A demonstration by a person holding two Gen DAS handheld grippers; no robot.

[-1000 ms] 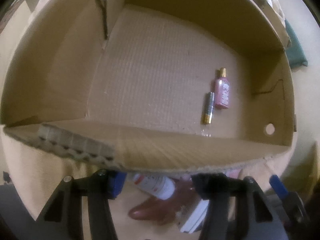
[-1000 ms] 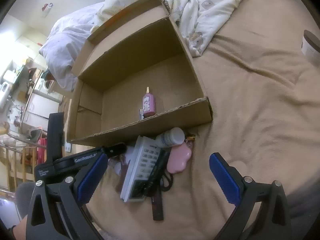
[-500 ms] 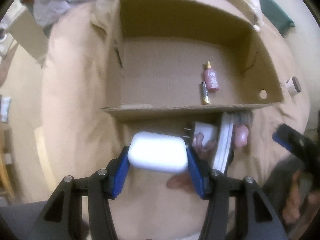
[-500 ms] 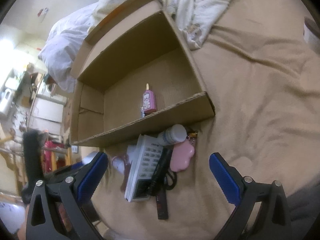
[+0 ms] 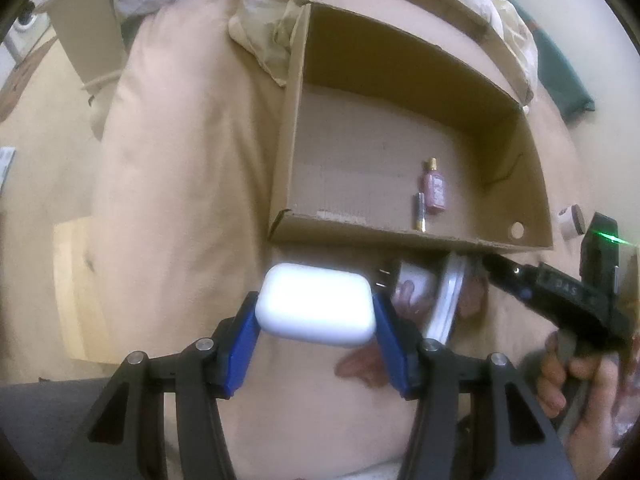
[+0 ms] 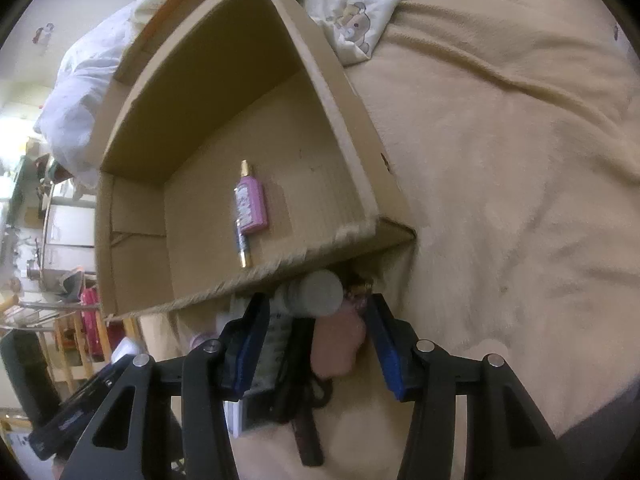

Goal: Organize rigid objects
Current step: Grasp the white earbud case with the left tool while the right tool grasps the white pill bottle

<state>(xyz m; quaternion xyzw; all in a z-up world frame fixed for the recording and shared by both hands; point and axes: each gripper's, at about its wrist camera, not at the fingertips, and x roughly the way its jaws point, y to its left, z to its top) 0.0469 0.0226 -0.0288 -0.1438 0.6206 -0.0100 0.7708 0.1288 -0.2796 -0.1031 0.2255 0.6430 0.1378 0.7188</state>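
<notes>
My left gripper (image 5: pixel 316 312) is shut on a white rounded case (image 5: pixel 316 304), held above the bed in front of the cardboard box (image 5: pixel 288 168). Inside the box lie a pink bottle (image 5: pixel 435 188) and a battery (image 5: pixel 420 212). My right gripper (image 6: pixel 316 340) is lowered over the pile beside the box's near wall (image 6: pixel 260 280), its blue fingers (image 6: pixel 384 352) partly closed around a white pill bottle (image 6: pixel 320 292) and a pink soft object (image 6: pixel 336 348); I cannot tell whether it grips either. A white remote (image 6: pixel 268 344) and black cable lie under it.
A white charger plug (image 5: pixel 412 284) and the remote's edge (image 5: pixel 450 296) lie by the box front. Beige blanket (image 6: pixel 500 160) covers the bed. White bedding (image 6: pixel 352 8) lies behind the box. A small round jar (image 5: pixel 572 226) stands at the right.
My left gripper has lifted the white case out of the pile and pulled back from the box. My right gripper has moved down onto the pile and its fingers have narrowed.
</notes>
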